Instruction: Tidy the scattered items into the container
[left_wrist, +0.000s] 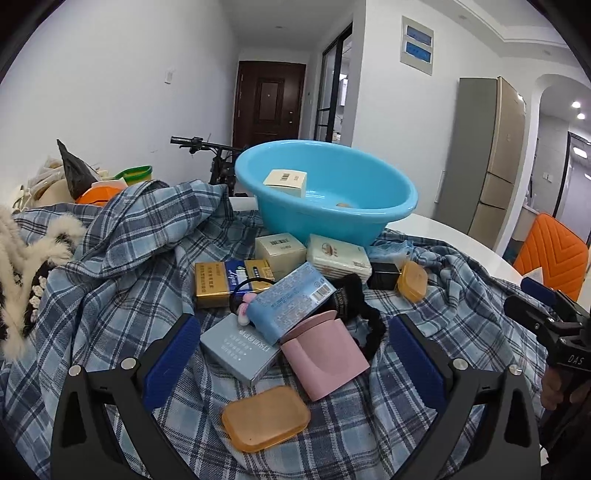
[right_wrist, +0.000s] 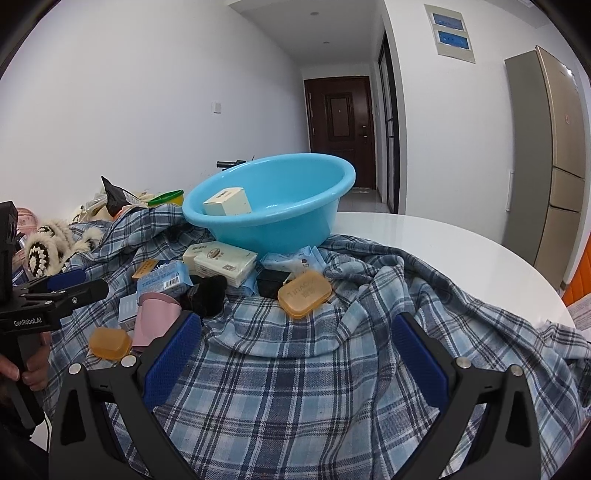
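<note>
Both tongs are hanging wide open over the plaid cloth (right_wrist: 295, 387) and I'm gripping nothing with either. The left gripper (left_wrist: 293, 356) is straddling the pink cup (left_wrist: 325, 354), which is lying on its side, jaws well clear of it. The right gripper (right_wrist: 295, 354) is hovering over bare cloth, short of an amber soap case (right_wrist: 304, 293) with embossed lettering I can't read. I'm reading "GenRobot.AI" on the left tool's body in the right view, and "DAS" on the right tool in the left view. The blue basin (left_wrist: 325, 218) is sitting at the far end of the pile with one cream box (left_wrist: 286, 181), barcode showing, already inside. Another amber case (left_wrist: 266, 417) is lying nearest my left tongs.
</note>
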